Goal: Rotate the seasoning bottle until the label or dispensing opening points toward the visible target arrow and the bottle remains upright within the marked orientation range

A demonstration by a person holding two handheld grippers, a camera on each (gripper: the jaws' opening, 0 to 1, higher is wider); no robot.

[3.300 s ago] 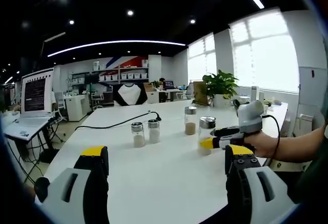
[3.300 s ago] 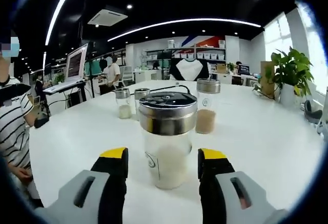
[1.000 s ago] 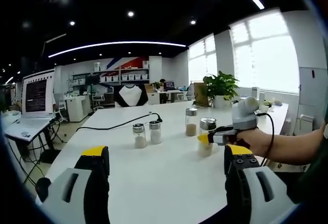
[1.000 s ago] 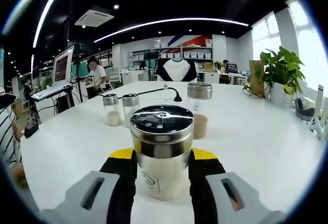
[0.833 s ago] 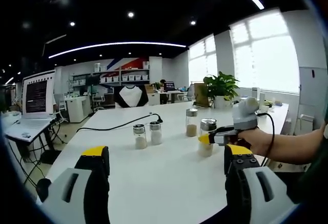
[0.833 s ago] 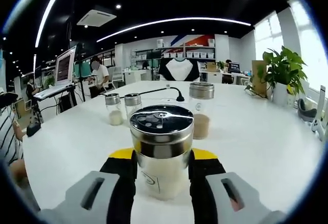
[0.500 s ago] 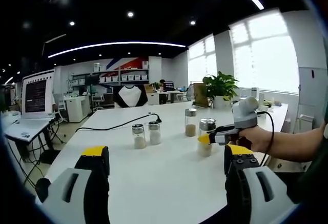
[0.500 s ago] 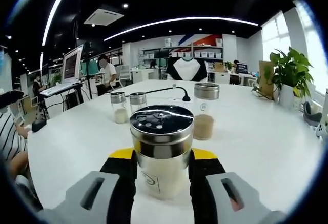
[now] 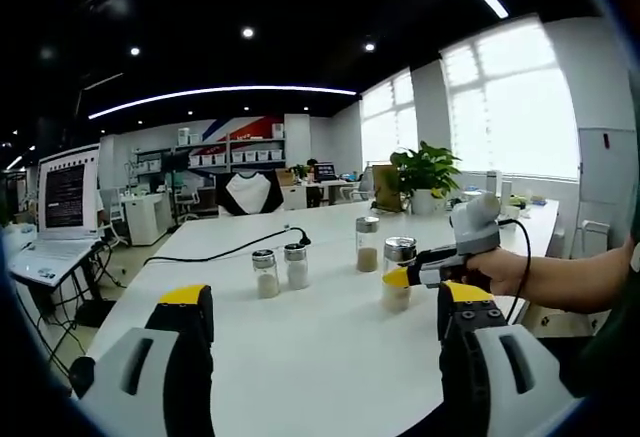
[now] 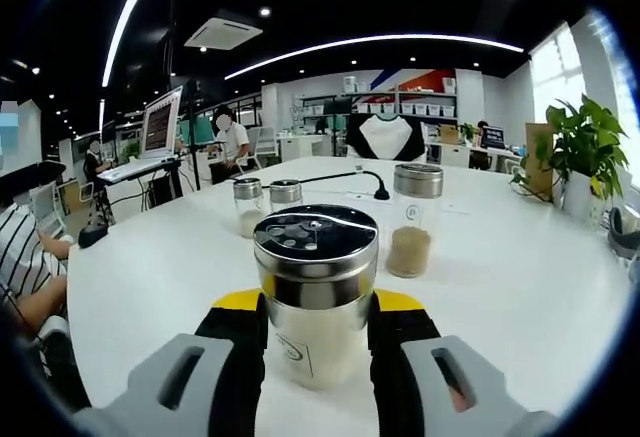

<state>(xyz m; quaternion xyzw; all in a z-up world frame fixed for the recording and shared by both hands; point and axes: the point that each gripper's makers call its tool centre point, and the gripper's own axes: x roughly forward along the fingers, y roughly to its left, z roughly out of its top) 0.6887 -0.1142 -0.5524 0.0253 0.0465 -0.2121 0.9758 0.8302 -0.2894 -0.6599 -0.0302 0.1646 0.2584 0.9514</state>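
Observation:
The seasoning bottle [image 10: 315,257], clear glass with a steel shaker lid and pale powder inside, stands upright between my right gripper's [image 10: 316,309] yellow-tipped jaws, which are shut on its body. A small printed label faces the camera. From the left gripper view the same bottle [image 9: 397,279] sits on the white table [image 9: 300,337] at the right, with the right gripper [image 9: 418,277] clamped on it and a hand behind. My left gripper [image 9: 325,299] hovers open over the table's near edge, holding nothing.
Two small shakers [image 10: 248,207] [image 10: 285,196] and a taller bottle of brown spice [image 10: 414,221] stand behind. A black cable [image 9: 220,251] crosses the table. A laptop [image 9: 65,202] is at the left, a potted plant [image 9: 424,171] at the far right. A seated person [image 10: 25,257] is at the left edge.
My right gripper, open around the bottle 3.3 s ago, is shut on it. Over the last second it has turned leftward with the bottle, so the background slid right. The left gripper barely moved.

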